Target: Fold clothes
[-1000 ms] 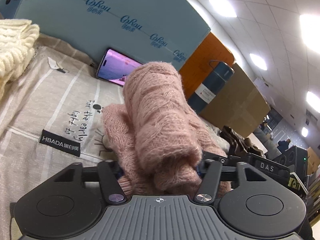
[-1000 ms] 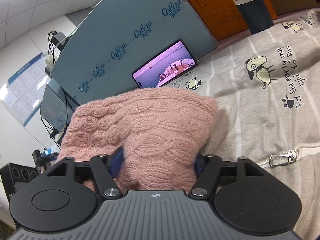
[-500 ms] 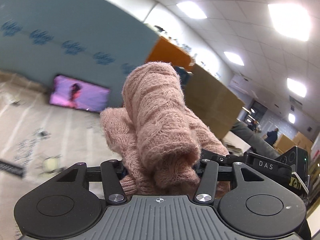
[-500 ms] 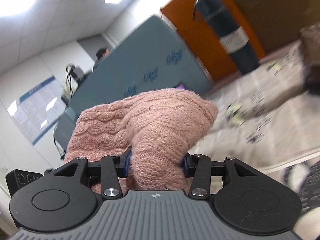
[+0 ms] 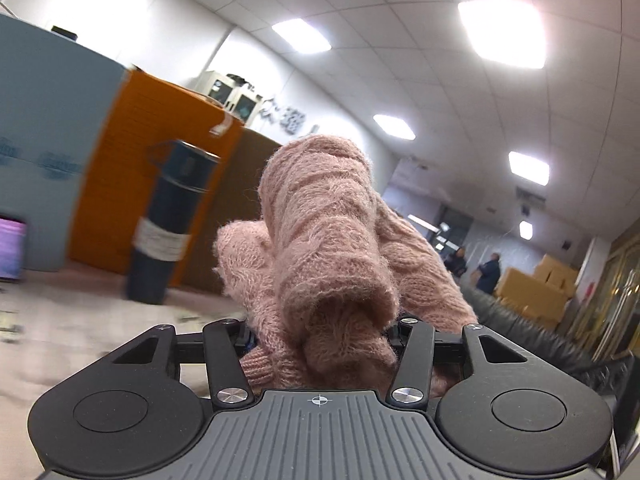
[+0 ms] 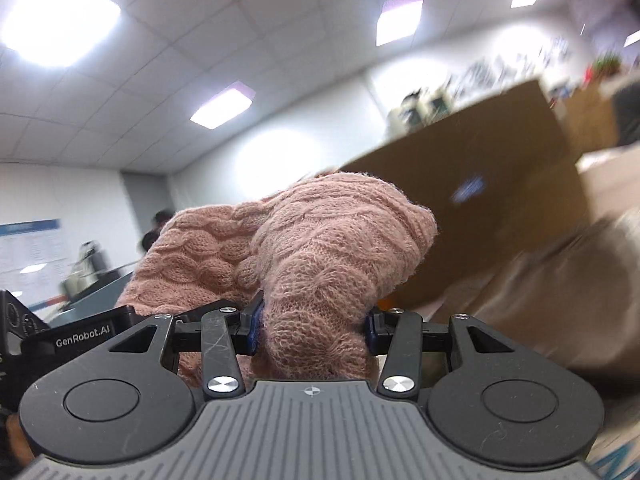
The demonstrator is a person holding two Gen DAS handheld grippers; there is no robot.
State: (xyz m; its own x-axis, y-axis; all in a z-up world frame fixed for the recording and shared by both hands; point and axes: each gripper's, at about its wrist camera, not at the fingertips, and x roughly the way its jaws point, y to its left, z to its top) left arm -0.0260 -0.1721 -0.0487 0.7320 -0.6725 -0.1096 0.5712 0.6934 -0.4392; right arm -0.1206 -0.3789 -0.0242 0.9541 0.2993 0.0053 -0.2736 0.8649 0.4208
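Since a second ago both grippers have tilted upward with the pink cable-knit sweater (image 5: 332, 256): the patterned bedsheet and the phone that filled the earlier views have dropped almost out of sight, and ceiling now fills the upper part of each view.

Nearest, the left gripper (image 5: 322, 332) is clamped on a rolled bundle of the sweater, which bulges up between its fingers and stands above them. The right gripper (image 6: 314, 330) is likewise clenched on another thick fold of the same sweater (image 6: 320, 248), the knit squeezed between its blue pads. In the right wrist view the left gripper's black body (image 6: 72, 332) shows just beside it at the lower left.

Beyond the knit in the left view, a dark blue flask (image 5: 168, 224) with a white label stands upright on the blurred pale surface (image 5: 60, 320); whether anything is in it cannot be told. Behind it rise an orange panel (image 5: 132, 184) and a blue-grey board (image 5: 40, 128). Far right, two people (image 5: 480, 272) stand near stacked cardboard boxes (image 5: 536, 292). Ceiling light panels (image 5: 502, 34) glow overhead.
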